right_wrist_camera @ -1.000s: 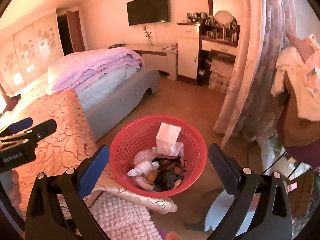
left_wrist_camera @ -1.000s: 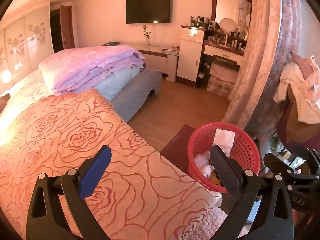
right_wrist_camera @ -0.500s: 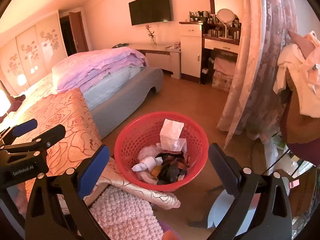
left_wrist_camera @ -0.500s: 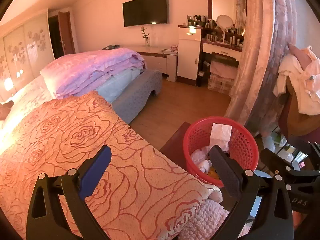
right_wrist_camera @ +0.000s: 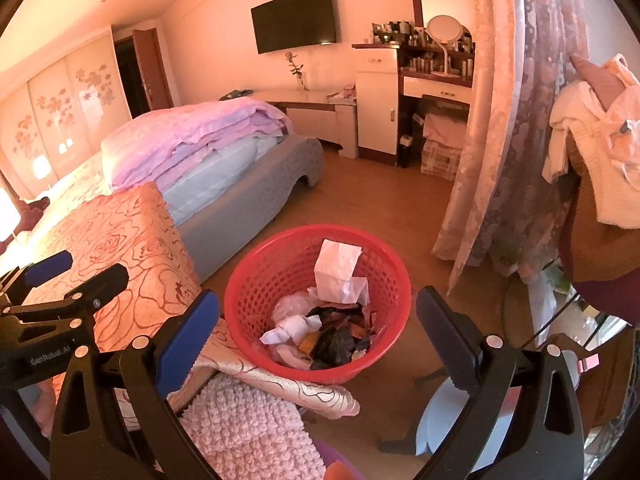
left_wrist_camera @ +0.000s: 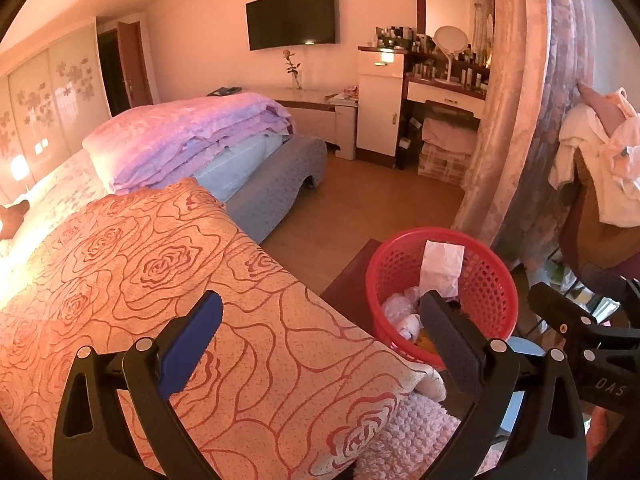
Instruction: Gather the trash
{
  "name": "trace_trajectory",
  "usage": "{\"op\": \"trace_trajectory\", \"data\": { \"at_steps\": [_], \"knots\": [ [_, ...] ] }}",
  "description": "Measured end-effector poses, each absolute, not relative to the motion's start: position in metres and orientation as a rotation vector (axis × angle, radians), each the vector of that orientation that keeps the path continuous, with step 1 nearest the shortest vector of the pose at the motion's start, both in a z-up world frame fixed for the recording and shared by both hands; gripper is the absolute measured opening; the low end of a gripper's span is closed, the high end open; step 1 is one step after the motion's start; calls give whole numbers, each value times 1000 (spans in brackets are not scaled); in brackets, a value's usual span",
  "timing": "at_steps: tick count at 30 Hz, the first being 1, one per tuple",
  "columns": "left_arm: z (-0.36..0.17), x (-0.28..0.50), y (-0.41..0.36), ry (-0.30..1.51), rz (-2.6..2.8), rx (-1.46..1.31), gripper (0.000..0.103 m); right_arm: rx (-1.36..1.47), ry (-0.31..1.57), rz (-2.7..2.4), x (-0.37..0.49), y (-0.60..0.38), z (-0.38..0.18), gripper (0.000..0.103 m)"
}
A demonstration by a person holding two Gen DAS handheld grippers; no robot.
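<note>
A red plastic basket stands on the floor beside the bed, holding crumpled white paper, a plastic bag and dark scraps. It also shows at the right of the left wrist view. My right gripper is open and empty, above and in front of the basket. My left gripper is open and empty over the orange rose-patterned bedspread, left of the basket. Each gripper shows at the edge of the other's view.
A pink knitted blanket lies under the bedspread's corner. Folded purple quilts lie on the bed. A curtain, a chair draped with clothes, a dresser and wooden floor surround the basket.
Both grippers have drawn back and upward a little, so the basket sits lower and farther in both views. Both stay open and empty.
</note>
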State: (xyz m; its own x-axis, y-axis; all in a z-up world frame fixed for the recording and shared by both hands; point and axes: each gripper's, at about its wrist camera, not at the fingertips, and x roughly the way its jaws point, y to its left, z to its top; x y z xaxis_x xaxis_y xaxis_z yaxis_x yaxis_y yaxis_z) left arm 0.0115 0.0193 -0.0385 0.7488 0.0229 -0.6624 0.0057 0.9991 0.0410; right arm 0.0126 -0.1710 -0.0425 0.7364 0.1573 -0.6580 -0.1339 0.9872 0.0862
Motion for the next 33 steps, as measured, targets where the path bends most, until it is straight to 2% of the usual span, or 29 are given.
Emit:
{"op": "trace_trajectory", "data": {
  "at_steps": [33],
  "knots": [
    [-41, 6, 12, 733, -6, 49, 95, 37, 728, 160, 12, -172, -42, 96]
  ]
}}
